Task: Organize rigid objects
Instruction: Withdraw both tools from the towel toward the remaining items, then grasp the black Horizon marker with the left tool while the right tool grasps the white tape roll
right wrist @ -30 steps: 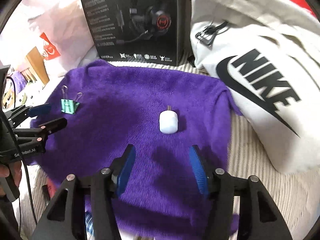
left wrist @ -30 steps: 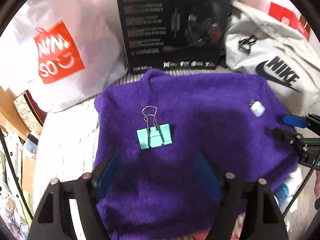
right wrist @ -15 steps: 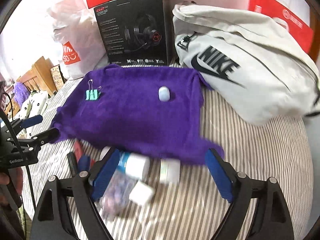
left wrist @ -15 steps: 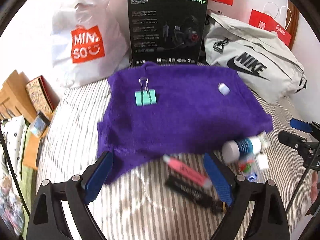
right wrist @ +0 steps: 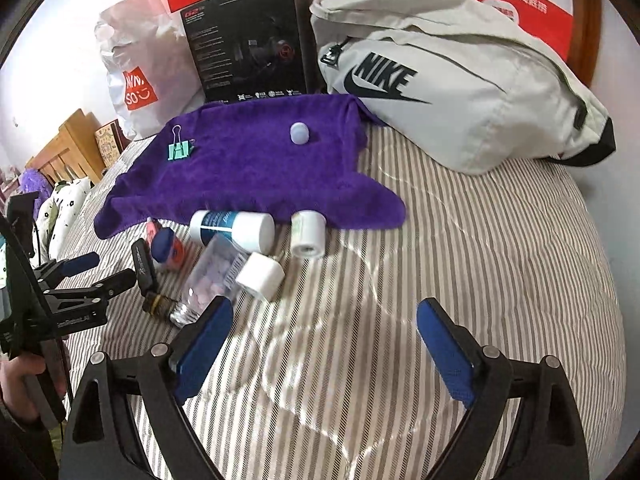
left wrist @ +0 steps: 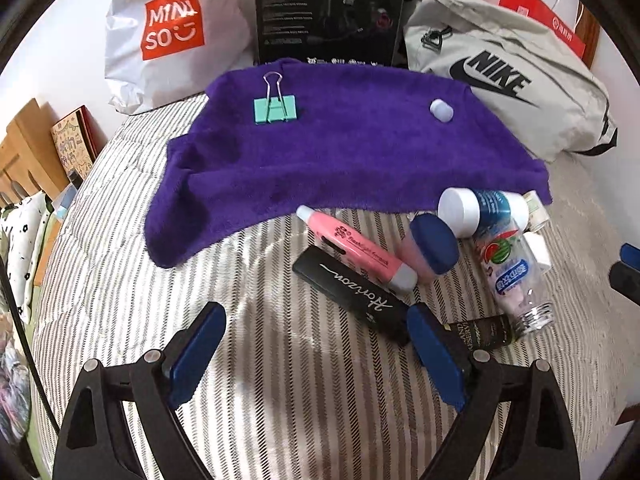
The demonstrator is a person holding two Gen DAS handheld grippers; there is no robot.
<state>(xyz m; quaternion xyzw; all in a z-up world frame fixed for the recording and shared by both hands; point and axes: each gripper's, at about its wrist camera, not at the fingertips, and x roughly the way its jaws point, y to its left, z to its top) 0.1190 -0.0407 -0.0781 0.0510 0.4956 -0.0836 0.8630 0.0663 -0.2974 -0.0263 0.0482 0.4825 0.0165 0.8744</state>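
Note:
A purple cloth (left wrist: 340, 152) lies on the striped bed and carries a teal binder clip (left wrist: 275, 108) and a small white cap (left wrist: 441, 110). In front of it lie a pink highlighter (left wrist: 356, 254), a black Horizon case (left wrist: 352, 292), a blue-capped pink jar (left wrist: 432, 248), a white-capped bottle (left wrist: 480, 208) and a clear pill bottle (left wrist: 512, 276). My left gripper (left wrist: 316, 356) is open and empty, just short of the black case. My right gripper (right wrist: 324, 344) is open and empty, near a white cube (right wrist: 260, 276) and a white roll (right wrist: 307, 232).
A black headset box (left wrist: 328, 12), a white Miniso bag (left wrist: 172, 28) and a grey Nike bag (left wrist: 508, 80) stand behind the cloth. Wooden furniture and books (left wrist: 72, 144) are at the left. The striped bed (right wrist: 460, 260) extends to the right.
Both grippers have pulled back from over the purple cloth toward the bed's near side. The cluster of bottles, highlighter and case has come into view in front of the cloth.

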